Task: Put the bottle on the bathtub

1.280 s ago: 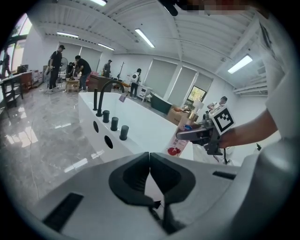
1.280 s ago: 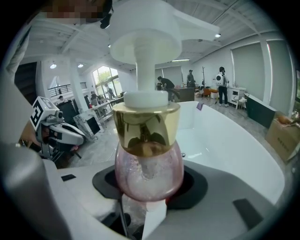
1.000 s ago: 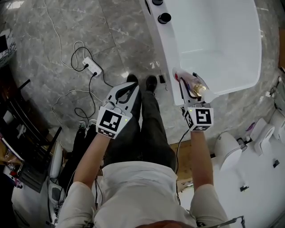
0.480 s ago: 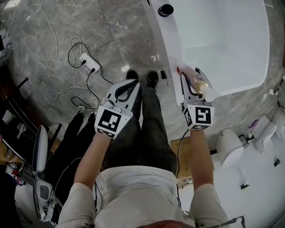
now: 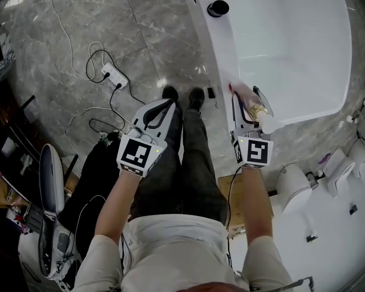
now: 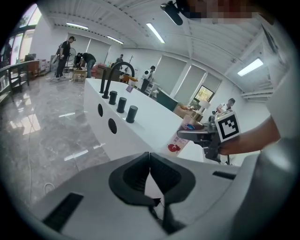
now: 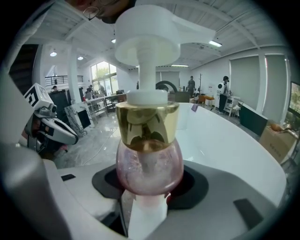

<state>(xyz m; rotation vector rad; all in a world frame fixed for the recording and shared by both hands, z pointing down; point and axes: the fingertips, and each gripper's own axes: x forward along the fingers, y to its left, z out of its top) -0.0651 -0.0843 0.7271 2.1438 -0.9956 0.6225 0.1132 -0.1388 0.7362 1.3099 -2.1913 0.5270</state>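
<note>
Left gripper [image 6: 150, 161]: jaws closed together, empty, held above the person's legs.
Right gripper [image 5: 244, 96]: clamped on the bottle's pink body.
Bottle [image 7: 149, 164]: gold collar, white pump; over the bathtub's near rim corner, contact with the rim unclear.
Bathtub [image 5: 219, 54]: white, on a grey marble floor [image 5: 85, 34].
Knob [image 5: 218, 8]: black, on the far rim.
</note>
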